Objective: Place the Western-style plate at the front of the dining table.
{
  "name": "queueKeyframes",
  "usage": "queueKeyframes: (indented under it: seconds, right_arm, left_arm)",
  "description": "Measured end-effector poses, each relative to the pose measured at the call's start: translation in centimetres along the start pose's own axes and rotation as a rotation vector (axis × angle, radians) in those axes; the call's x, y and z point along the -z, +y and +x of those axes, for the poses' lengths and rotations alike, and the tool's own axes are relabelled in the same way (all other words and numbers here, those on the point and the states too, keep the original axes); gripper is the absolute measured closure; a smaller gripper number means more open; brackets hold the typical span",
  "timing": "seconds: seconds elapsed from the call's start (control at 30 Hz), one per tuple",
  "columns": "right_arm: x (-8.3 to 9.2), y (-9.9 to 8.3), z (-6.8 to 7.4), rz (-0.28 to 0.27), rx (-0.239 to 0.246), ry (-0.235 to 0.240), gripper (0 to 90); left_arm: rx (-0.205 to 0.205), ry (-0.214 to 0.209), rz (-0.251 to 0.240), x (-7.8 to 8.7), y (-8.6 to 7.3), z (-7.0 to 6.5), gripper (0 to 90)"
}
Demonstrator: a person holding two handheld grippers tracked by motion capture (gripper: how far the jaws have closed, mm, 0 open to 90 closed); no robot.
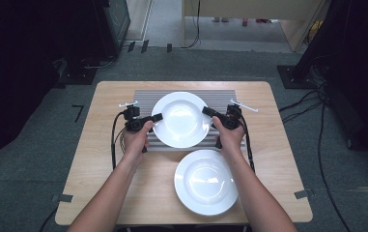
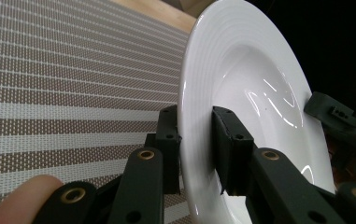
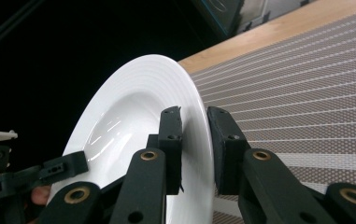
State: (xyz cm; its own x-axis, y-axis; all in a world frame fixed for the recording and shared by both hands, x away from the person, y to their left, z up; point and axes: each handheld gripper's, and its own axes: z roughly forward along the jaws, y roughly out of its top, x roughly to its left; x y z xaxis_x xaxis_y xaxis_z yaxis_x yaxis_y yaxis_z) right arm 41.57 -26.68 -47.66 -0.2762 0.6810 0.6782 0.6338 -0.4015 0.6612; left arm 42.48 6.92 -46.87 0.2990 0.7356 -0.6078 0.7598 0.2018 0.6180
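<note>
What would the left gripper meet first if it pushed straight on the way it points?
The left gripper, clamped on the far plate's rim, points across its bowl at the right gripper opposite; past the plate, that likely comes first.

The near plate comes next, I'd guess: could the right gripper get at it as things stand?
Probably not yet: the right gripper is shut on the far plate, though the near plate lies unobstructed.

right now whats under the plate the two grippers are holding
A striped grey placemat lies under the held plate, on the wooden table. The left gripper and right gripper clamp its rim. The mat's middle is covered.
</note>
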Motion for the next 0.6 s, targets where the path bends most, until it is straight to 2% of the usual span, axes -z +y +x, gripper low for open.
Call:
queueKeyframes:
  seconds: [0.13, 0.4, 0.47, 0.53, 0.6]
  right_arm:
    - [-0.8, 0.4, -0.8, -0.015, -0.016, -0.035, 77.3]
    - [-2.7, 1.2, -3.0, -0.01, -0.047, -0.111, 75.2]
    - [-3.0, 1.3, -3.5, -0.016, -0.054, -0.119, 75.5]
    - [-3.2, 1.4, -4.0, -0.015, -0.097, -0.109, 76.2]
    - [-3.4, 1.3, -4.3, -0.008, -0.11, -0.113, 76.4]
  left_arm:
    - [0.029, 0.006, 0.019, -1.5, 0.7, 0.3, 73.8]
    - [0.018, 0.063, 0.074, -4.4, 2.1, 0.1, 72.7]
    - [0.033, 0.069, 0.091, -5.0, 2.3, 0.3, 72.5]
    - [0.046, 0.068, 0.108, -5.5, 2.5, 0.6, 72.9]
    - [0.048, 0.076, 0.124, -6.0, 2.6, 0.8, 72.6]
